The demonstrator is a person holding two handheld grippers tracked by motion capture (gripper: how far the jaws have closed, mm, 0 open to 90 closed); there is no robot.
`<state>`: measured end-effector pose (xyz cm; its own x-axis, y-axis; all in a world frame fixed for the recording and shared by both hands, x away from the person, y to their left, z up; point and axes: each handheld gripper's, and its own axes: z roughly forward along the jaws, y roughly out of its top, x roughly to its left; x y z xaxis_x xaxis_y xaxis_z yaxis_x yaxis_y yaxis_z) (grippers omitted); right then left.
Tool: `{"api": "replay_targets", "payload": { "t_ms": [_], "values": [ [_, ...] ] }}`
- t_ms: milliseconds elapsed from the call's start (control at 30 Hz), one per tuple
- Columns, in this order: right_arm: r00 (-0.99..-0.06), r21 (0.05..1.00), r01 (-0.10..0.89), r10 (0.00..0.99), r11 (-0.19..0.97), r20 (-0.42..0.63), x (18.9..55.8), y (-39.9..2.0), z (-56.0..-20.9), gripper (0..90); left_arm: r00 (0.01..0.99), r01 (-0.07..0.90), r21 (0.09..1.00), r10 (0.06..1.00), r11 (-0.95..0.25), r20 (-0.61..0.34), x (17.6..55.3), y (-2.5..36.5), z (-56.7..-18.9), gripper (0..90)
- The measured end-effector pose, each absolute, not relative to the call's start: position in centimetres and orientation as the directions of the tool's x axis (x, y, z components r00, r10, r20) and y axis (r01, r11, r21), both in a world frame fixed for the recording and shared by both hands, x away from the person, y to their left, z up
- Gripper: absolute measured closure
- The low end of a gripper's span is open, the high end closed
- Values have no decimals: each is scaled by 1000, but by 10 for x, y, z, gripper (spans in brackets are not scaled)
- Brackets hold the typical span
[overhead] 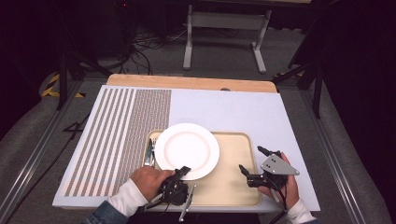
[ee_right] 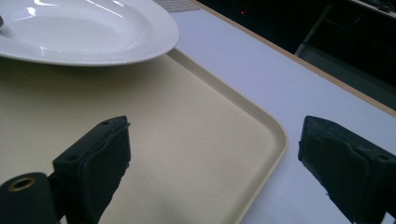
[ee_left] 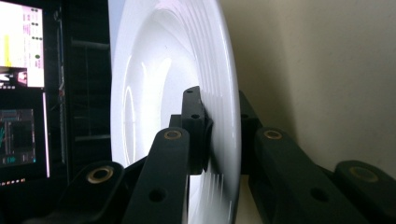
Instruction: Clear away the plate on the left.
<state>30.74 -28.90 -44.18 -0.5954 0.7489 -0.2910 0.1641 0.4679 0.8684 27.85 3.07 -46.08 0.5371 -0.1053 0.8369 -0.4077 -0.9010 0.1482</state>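
1. Plate, white and round, sits on the left half of a beige tray in the high view; its left rim lies over a fork at the tray's left edge. The left gripper comes in from the near side, its jaws closed on the plate's near rim. The right gripper hovers over the tray's right edge, jaws spread wide with nothing between them. The tray rests on a white table, beside a patch of brown stripes.

2. In the left gripper view the plate appears edge-on, and the two black jaws pinch its rim, one on each face.

3. In the right gripper view the jaws of the right gripper stand far apart and empty, one above the tray, the other over the table past the tray's rim. The plate lies well beyond them.
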Motion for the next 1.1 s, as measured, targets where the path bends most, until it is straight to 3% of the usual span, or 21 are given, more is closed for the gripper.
{"api": "replay_targets", "payload": {
  "t_ms": [367, 1100],
  "values": [
    [-588, 871, 170, 756, 462, -287, 308, -290, -442, 100, 553, -443, 153, -135, -883, 822, 273, 17, -467, 806],
    [-597, 867, 170, 749, 468, -287, 308, -290, -443, 100, 639, -467, 271, -109, -842, 761, 262, 7, -470, 809]
  ]
}}
